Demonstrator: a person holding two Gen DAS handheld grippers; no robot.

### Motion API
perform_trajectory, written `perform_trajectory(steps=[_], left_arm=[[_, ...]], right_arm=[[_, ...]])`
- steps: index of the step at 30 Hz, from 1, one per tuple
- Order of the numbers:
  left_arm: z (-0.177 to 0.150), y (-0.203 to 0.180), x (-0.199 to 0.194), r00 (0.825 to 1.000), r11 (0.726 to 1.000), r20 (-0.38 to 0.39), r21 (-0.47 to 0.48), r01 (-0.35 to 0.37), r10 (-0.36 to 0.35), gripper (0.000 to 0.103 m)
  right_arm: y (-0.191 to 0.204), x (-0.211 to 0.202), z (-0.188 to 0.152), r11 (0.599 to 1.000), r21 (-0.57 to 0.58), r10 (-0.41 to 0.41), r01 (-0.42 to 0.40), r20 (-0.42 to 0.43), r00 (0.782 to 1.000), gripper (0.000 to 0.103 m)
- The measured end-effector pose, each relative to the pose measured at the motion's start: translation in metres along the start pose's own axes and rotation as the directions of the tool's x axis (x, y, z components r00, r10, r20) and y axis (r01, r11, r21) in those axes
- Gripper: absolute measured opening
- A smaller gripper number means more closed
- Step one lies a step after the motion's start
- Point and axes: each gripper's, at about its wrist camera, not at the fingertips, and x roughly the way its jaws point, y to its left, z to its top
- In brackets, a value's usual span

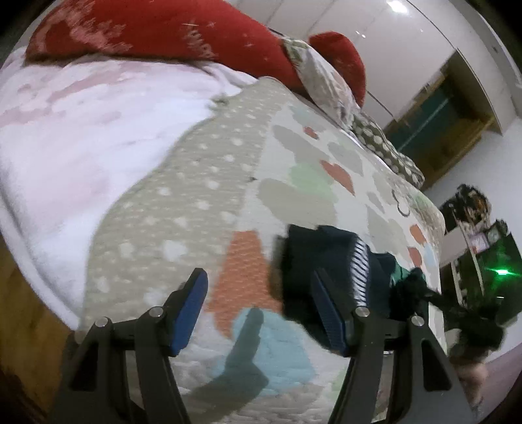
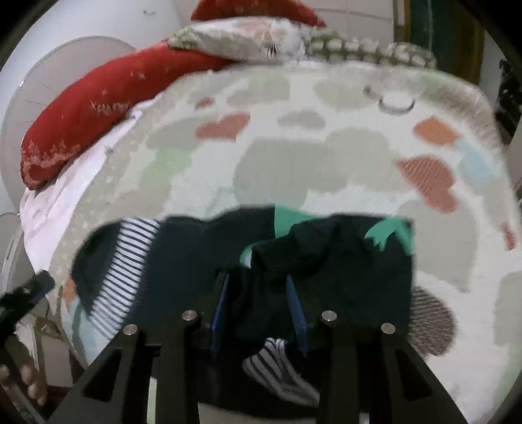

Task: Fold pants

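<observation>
The pants (image 2: 342, 277) are dark navy with green shapes and a white-striped band (image 2: 120, 261). They lie bunched on the patterned bedspread (image 2: 326, 156) near its front edge. My right gripper (image 2: 257, 313) is shut on a fold of the dark cloth, which fills the gap between its blue pads. My left gripper (image 1: 261, 310) is open and empty over the bedspread (image 1: 228, 202), with the pants (image 1: 326, 261) just past its right finger (image 1: 329, 316). The left gripper also shows at the left edge of the right wrist view (image 2: 23, 296).
Red pillows (image 1: 163, 29) and a patterned pillow (image 1: 326, 75) lie at the head of the bed. A white-pink blanket (image 1: 81, 130) covers the left side. A wardrobe (image 1: 407, 49) and cluttered shelves (image 1: 483, 248) stand beyond the bed.
</observation>
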Motion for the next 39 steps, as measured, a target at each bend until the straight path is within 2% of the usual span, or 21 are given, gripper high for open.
perform_trajectory(steps=[2, 4, 6, 9, 10, 12, 14, 15, 17, 18, 20, 22, 25, 27, 30, 34, 35, 37, 39], left_arm=[[-0.001, 0.01, -0.001, 1.0, 1.0, 0.009, -0.022, 0.001, -0.001, 0.065], [-0.004, 0.019, -0.003, 1.0, 0.999, 0.011, -0.045, 0.009, -0.008, 0.065], [-0.005, 0.027, -0.005, 1.0, 0.998, 0.012, -0.061, 0.001, -0.001, 0.065], [-0.009, 0.037, -0.013, 1.0, 0.998, 0.023, -0.065, -0.018, 0.02, 0.065], [-0.011, 0.04, -0.016, 0.999, 0.997, 0.029, -0.065, -0.027, 0.029, 0.065], [-0.015, 0.045, -0.02, 0.999, 0.997, 0.035, -0.066, -0.035, 0.038, 0.065], [-0.019, 0.049, -0.022, 0.999, 0.997, 0.032, -0.068, -0.039, 0.041, 0.065], [-0.021, 0.05, -0.023, 0.999, 0.997, 0.029, -0.069, -0.036, 0.038, 0.065], [-0.025, 0.051, -0.023, 0.999, 0.998, 0.025, -0.063, -0.024, 0.026, 0.065], [-0.027, 0.05, -0.022, 0.999, 0.998, 0.022, -0.056, -0.022, 0.023, 0.065], [-0.029, 0.044, -0.018, 1.0, 0.999, 0.017, -0.039, -0.004, 0.005, 0.065], [-0.031, 0.038, -0.014, 1.0, 0.999, 0.01, -0.031, 0.012, -0.011, 0.065], [-0.033, 0.026, -0.007, 1.0, 0.999, 0.004, -0.01, 0.031, -0.03, 0.065], [-0.034, 0.015, -0.005, 0.999, 0.999, 0.007, 0.014, 0.034, -0.034, 0.065], [-0.035, -0.005, 0.0, 0.996, 0.994, 0.003, 0.055, 0.092, -0.093, 0.065], [-0.04, -0.045, 0.016, 0.995, 0.979, -0.003, 0.178, 0.102, -0.103, 0.065], [-0.041, -0.055, 0.021, 0.994, 0.973, -0.012, 0.203, 0.106, -0.105, 0.062], [-0.04, -0.071, 0.031, 0.991, 0.965, -0.051, 0.227, 0.134, -0.126, 0.032], [-0.038, -0.088, 0.037, 0.983, 0.957, -0.092, 0.231, 0.174, -0.156, 0.02]], right_arm=[[0.026, -0.013, 0.009, 0.998, -0.048, 0.05, -0.05, 0.001, 0.999, 0.041], [0.055, -0.012, 0.017, 0.989, -0.1, 0.103, -0.106, -0.032, 0.994, 0.054], [0.096, 0.002, 0.025, 0.971, -0.161, 0.161, -0.175, -0.1, 0.982, 0.057], [0.143, 0.037, 0.028, 0.957, -0.189, 0.176, -0.219, -0.221, 0.959, 0.06], [0.154, 0.049, 0.028, 0.956, -0.209, 0.151, -0.205, -0.245, 0.958, 0.061], [0.181, 0.081, 0.023, 0.951, -0.279, 0.049, -0.133, -0.29, 0.956, 0.061], [0.198, 0.106, 0.017, 0.94, -0.334, -0.044, -0.07, -0.321, 0.946, 0.069], [0.205, 0.116, 0.011, 0.925, -0.379, -0.116, -0.013, -0.315, 0.942, 0.074], [0.212, 0.124, 0.004, 0.904, -0.426, -0.173, 0.038, -0.282, 0.943, 0.076], [0.212, 0.122, 0.003, 0.902, -0.43, -0.174, 0.043, -0.27, 0.947, 0.075], [0.207, 0.114, 0.002, 0.901, -0.428, -0.189, 0.072, -0.238, 0.953, 0.051], [0.201, 0.102, 0.005, 0.914, -0.404, -0.145, 0.039, -0.236, 0.961, 0.033], [0.192, 0.082, 0.01, 0.93, -0.367, -0.089, 0.006, -0.21, 0.974, 0.026], [0.186, 0.07, 0.012, 0.936, -0.353, -0.062, -0.009, -0.188, 0.98, 0.025], [0.177, 0.058, 0.014, 0.952, -0.301, -0.004, -0.051, -0.179, 0.984, 0.024], [0.155, 0.048, 0.027, 0.972, -0.2, 0.089, -0.124, -0.176, 0.98, 0.024], [0.146, 0.042, 0.029, 0.975, -0.17, 0.116, -0.145, -0.17, 0.979, 0.024], [0.135, 0.034, 0.031, 0.977, -0.136, 0.143, -0.166, -0.158, 0.977, 0.024], [0.117, 0.022, 0.033, 0.978, -0.102, 0.167, -0.182, -0.134, 0.977, 0.024]])
